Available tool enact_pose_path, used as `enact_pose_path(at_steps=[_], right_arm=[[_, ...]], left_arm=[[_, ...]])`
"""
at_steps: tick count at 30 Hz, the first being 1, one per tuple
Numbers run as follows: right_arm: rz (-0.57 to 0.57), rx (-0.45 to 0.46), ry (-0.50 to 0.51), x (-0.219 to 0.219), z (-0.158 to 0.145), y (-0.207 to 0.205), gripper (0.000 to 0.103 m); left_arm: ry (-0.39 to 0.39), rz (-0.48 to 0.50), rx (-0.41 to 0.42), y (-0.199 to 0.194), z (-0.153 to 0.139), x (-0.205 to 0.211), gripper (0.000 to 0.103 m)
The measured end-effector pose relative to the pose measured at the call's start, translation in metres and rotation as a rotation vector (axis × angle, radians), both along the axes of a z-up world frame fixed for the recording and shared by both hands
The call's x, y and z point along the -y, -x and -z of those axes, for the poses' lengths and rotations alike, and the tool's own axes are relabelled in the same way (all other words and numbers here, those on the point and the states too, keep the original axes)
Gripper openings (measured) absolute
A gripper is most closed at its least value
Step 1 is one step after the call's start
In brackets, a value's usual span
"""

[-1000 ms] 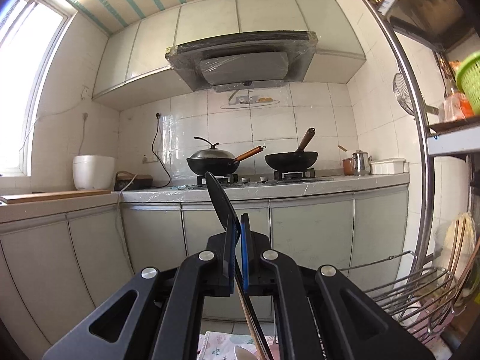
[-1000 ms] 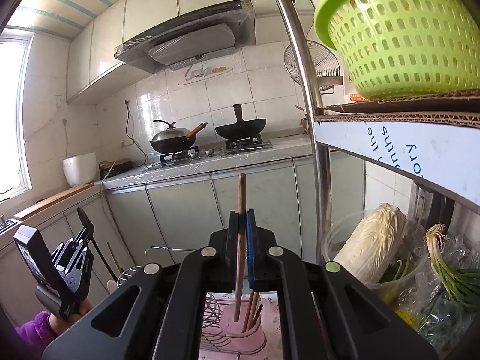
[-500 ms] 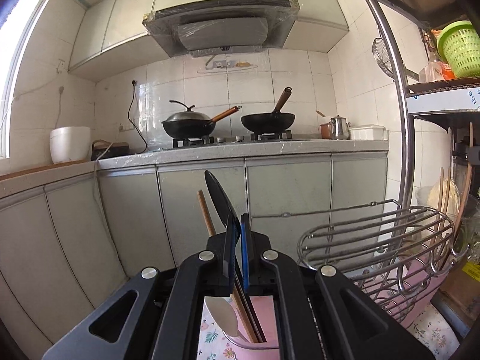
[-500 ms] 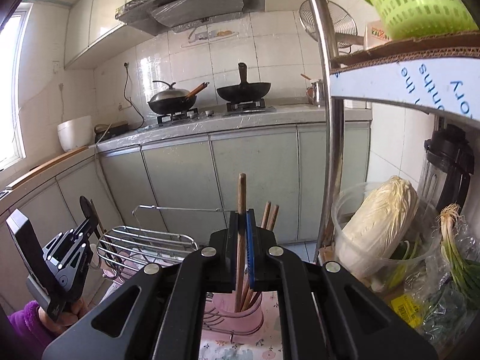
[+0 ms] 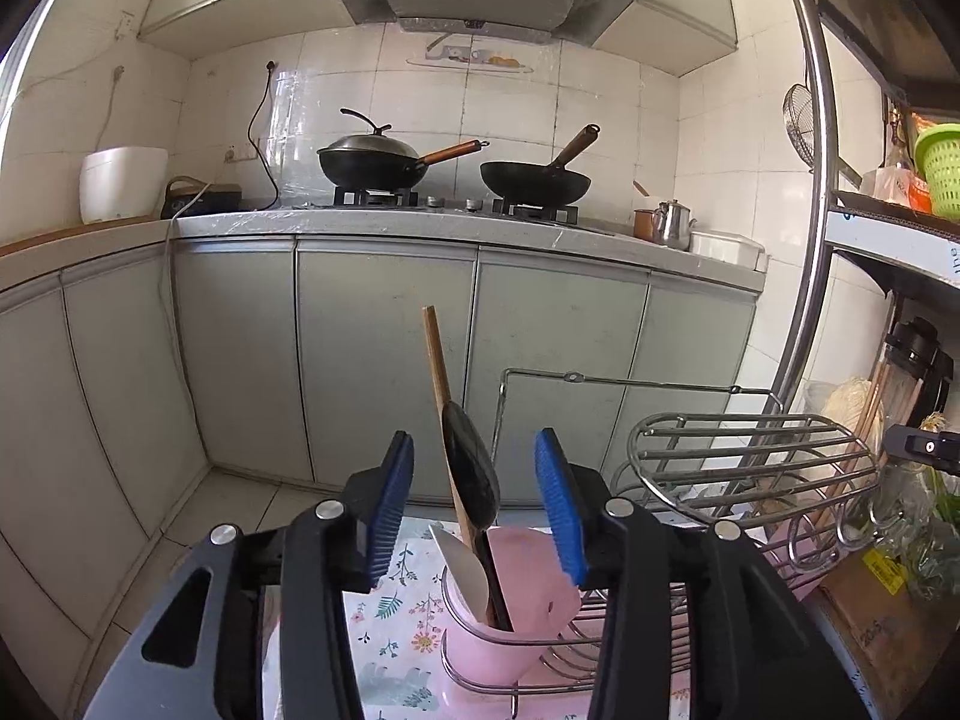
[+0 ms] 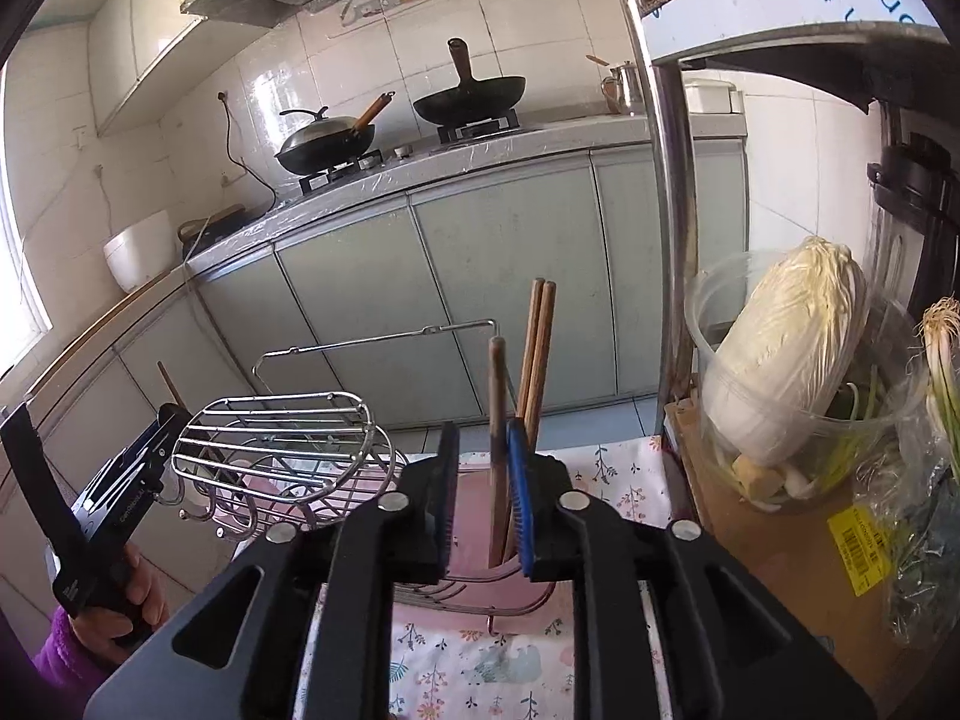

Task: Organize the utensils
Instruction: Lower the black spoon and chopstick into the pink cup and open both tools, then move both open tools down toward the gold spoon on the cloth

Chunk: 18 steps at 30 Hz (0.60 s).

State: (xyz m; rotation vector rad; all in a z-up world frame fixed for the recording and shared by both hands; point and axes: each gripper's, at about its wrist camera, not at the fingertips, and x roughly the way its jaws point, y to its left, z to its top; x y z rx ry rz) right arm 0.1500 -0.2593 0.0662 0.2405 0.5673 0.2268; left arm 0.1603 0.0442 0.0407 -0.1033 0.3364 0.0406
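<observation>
In the left wrist view my left gripper [image 5: 474, 504] is open. Between its blue pads a black spoon [image 5: 471, 474] stands free in a pink holder cup [image 5: 510, 618], beside a wooden stick [image 5: 441, 396] and a white spoon [image 5: 465, 570]. In the right wrist view my right gripper [image 6: 483, 498] is open. A wooden chopstick [image 6: 497, 420] stands between its pads, leaning against the right one, in the pink holder [image 6: 474, 534], with two more chopsticks [image 6: 537, 360] behind. The left gripper also shows in the right wrist view [image 6: 114, 498].
A wire dish rack [image 5: 750, 468] sits between the two holders on a floral cloth [image 5: 390, 630]. A metal shelf post [image 6: 666, 192] stands right, with a tub of cabbage [image 6: 780, 354] and scallions [image 6: 942, 354]. Grey cabinets [image 5: 384, 360] and a stove with woks [image 5: 372, 165] are behind.
Both grippers came down over the pink holders and opened. The black spoon and the wooden chopstick are let go and now stand in the holders.
</observation>
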Motion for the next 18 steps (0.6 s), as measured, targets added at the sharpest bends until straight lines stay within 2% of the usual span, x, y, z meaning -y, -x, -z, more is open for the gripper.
enact_pose_path(at_steps=[2,4,13,18], right_arm=[[0.004,0.021,0.013,0.0,-0.006,0.003,0.035],[0.01,0.039,0.024,0.001,-0.013,0.008,0.038],[0.044,0.129,0.043,0.007,-0.054,0.05,0.042],[0.029,0.148,0.027,0.003,-0.066,0.089,0.042]], left_arm=[[0.005,0.006,0.007,0.004,-0.006,0.0,0.043],[0.002,0.009,0.017,0.01,-0.012,-0.001,0.043],[-0.012,0.007,0.074,0.054,-0.044,-0.002,0.043],[0.025,0.013,0.047,0.087,-0.053,-0.005,0.043]])
